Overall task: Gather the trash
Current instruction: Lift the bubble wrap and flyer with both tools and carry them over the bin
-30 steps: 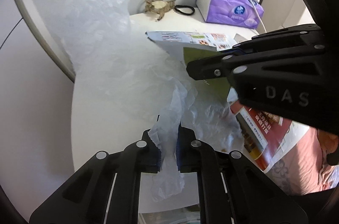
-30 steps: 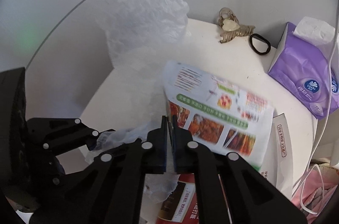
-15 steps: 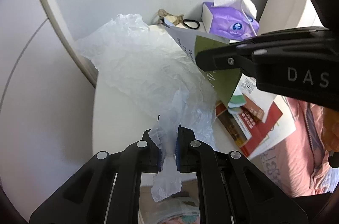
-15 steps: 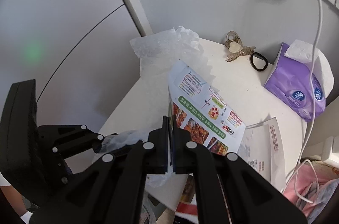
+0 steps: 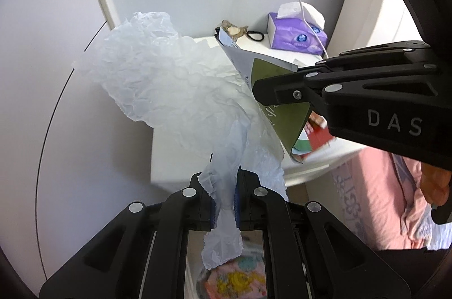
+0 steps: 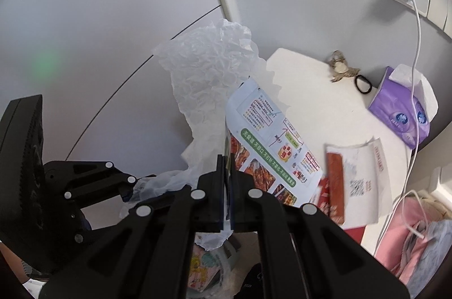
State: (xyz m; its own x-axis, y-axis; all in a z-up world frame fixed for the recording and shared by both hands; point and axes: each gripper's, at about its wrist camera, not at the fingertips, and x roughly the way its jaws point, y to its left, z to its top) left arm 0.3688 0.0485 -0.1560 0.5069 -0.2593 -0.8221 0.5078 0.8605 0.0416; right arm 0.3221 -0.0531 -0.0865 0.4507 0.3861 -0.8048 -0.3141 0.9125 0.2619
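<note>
Two grippers: left gripper (image 5: pixel 224 203) pinched tight on one crumpled plastic bag (image 5: pixel 175 90) mid-frame, right gripper (image 6: pixel 226 186) clamped on one flyer (image 6: pixel 271 140), "DAS" on its side. Second flyer (image 6: pixel 356 180) lies on the table (image 6: pixel 308 90), lower right, near one purple tissue pack (image 6: pixel 401 118)

My left gripper (image 5: pixel 224 203) points steeply downward, its jaws pinched together on thin plastic. My right gripper (image 6: pixel 226 186) angles down the same way just beside it, jaws clamped on a printed sheet, its fingers (image 5: pixel 285 92) crossing the left camera's view.
</note>
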